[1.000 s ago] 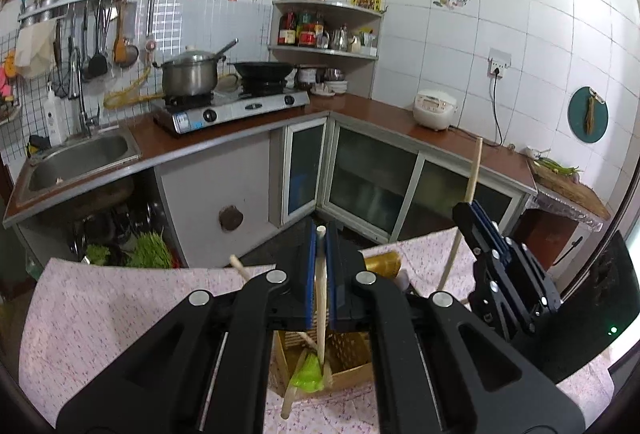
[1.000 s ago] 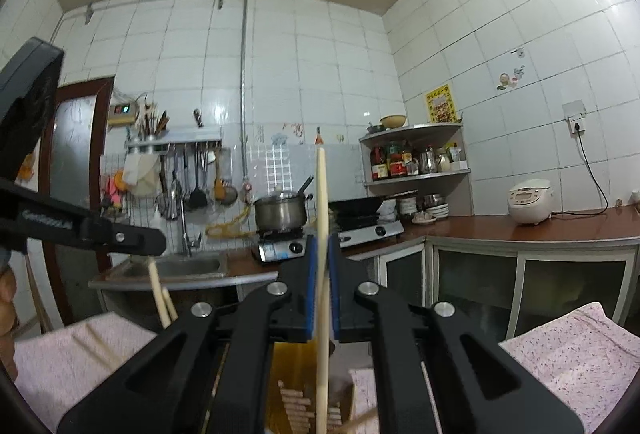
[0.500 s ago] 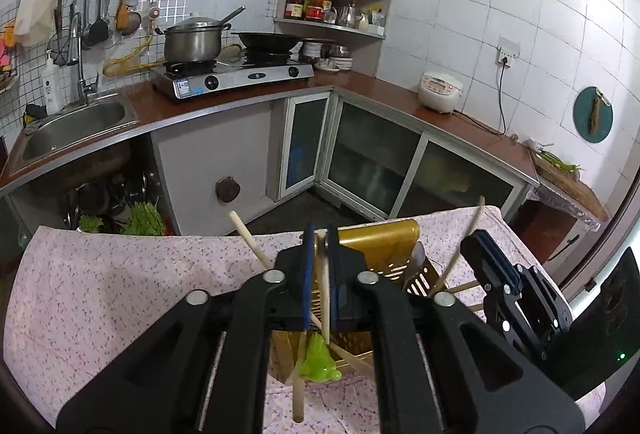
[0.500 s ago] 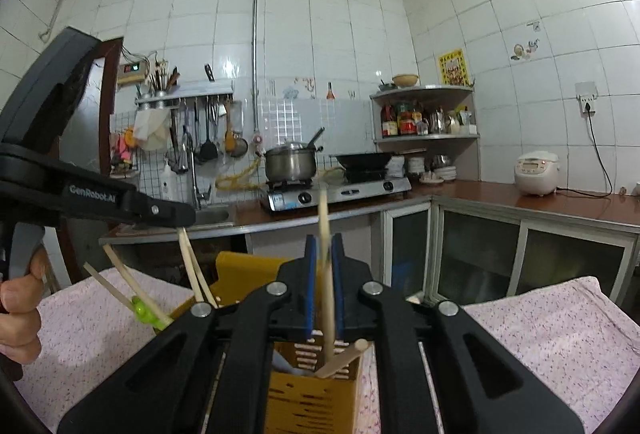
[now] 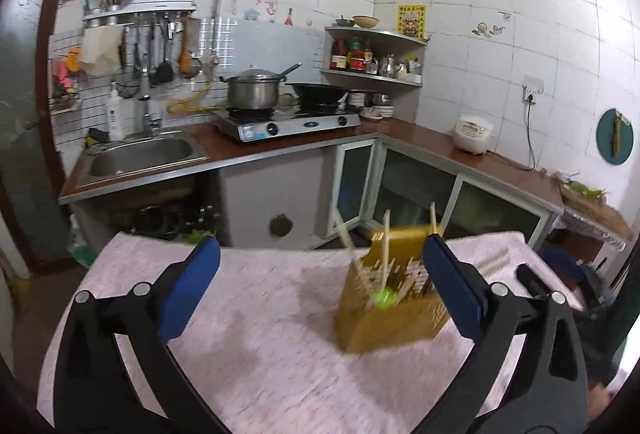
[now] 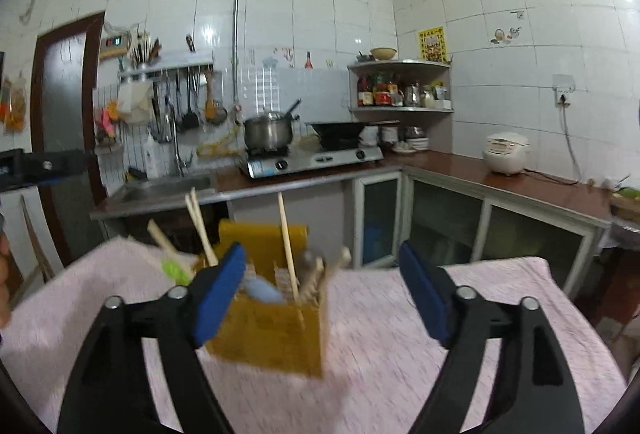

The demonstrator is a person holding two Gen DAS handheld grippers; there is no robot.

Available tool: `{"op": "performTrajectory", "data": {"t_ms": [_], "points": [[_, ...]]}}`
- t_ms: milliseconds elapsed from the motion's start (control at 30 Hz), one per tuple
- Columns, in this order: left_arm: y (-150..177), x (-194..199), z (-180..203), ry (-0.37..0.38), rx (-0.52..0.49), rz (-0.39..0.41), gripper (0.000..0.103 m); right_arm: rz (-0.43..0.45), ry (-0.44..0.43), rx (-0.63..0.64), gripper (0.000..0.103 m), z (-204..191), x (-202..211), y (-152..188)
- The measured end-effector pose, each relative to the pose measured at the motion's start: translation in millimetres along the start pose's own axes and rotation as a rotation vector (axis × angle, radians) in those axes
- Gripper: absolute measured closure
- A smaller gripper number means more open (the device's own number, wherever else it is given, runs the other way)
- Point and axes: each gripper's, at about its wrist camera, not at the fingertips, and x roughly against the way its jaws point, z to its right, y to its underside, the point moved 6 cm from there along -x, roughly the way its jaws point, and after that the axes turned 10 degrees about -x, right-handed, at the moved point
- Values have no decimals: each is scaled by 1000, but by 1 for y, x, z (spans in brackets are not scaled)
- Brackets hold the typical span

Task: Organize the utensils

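Between the blue pads of the left gripper [image 5: 320, 282] nothing is held: its jaws have just been opening and now stand spread wide, empty, over the pink flowered cloth [image 5: 260, 354] that covers the desk. Same story on the right gripper [image 6: 322, 294], whose jaws have just been opening too and gape wide, with nothing between the pads. Just beyond the left jaws, toward their right pad, stands the yellow utensil holder [image 5: 390, 310], upright on the cloth and blurred. Wooden chopsticks [image 5: 386, 246] lean out of its top at different angles, and a small green piece [image 5: 382, 300] sits low among them. From the right wrist view that holder is partly behind the left pad, with 1 chopstick standing nearly straight up, 2 more leaning left, a pale blue item [image 6: 260, 292] lying in it, and a green-tipped utensil [image 6: 174, 268] angling out to the left. Whether the chopsticks share 1 compartment I cannot tell. Farther out, at the left edge of that view, is a black part of the other gripper. Behind the desk runs the kitchen counter with a sink [image 5: 140, 153], a gas stove carrying a steel pot [image 5: 252, 93] and a dark wok [image 5: 318, 93], and a white rice cooker [image 5: 474, 133] toward the right.
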Motion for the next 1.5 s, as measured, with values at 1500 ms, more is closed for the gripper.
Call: {"op": "performTrajectory", "data": {"t_ms": [1500], "points": [[202, 111, 41, -208, -44, 29, 5, -40, 164, 14, 4, -16, 141, 140]]}}
